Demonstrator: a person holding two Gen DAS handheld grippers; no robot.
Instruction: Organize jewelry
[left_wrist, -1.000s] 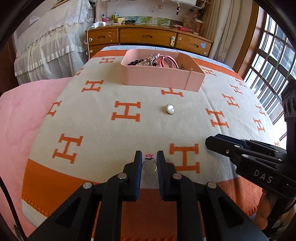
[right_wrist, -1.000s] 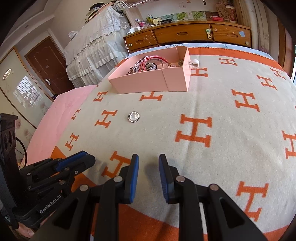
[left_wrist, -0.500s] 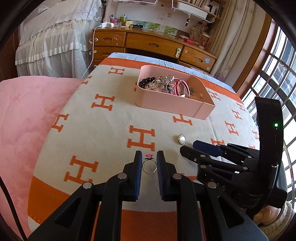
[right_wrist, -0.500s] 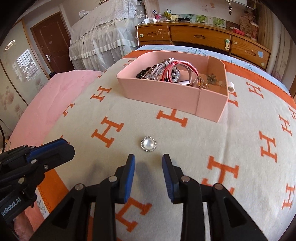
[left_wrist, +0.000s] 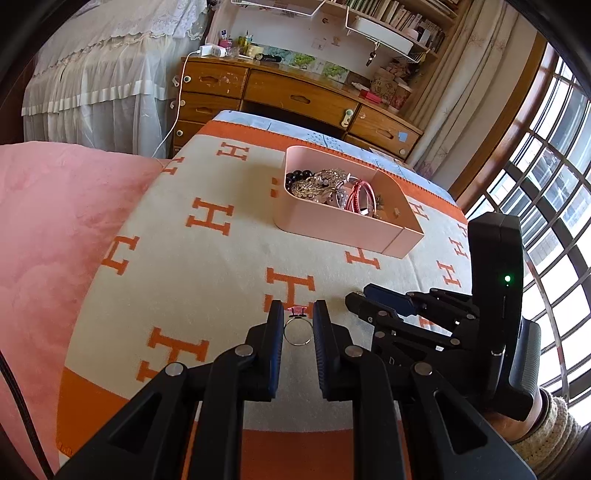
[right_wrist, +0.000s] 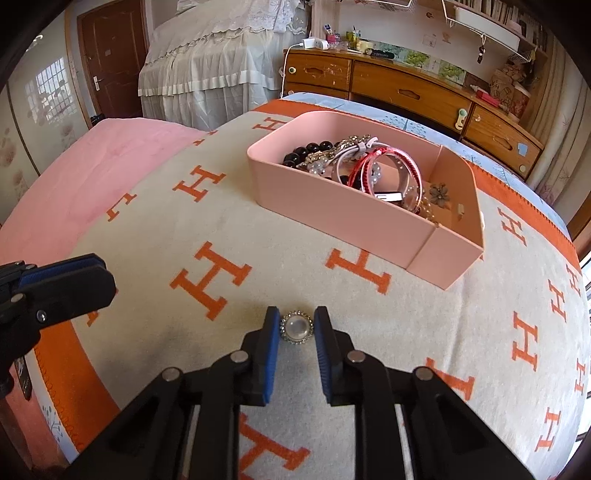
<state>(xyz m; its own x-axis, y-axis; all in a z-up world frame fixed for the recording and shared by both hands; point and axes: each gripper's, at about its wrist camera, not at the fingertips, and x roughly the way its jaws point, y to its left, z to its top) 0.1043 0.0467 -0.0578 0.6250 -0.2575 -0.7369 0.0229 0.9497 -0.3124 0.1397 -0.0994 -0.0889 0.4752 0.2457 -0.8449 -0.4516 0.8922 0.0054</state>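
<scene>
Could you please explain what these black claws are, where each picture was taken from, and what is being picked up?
There is no robot: a person holds a two-finger tool in each hand, each with a camera looking along its fingers. The left view shows the left tool shut on a thin ring. The right view shows the right tool with its fingers either side of a round pearl brooch on the blanket; whether it grips yet, I cannot tell. Behind stands a pink box of jewelry.

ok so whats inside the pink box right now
The pink box holds black beads, silver chain pieces, red bangles and a flower brooch. Anything beneath that pile is covered.
</scene>
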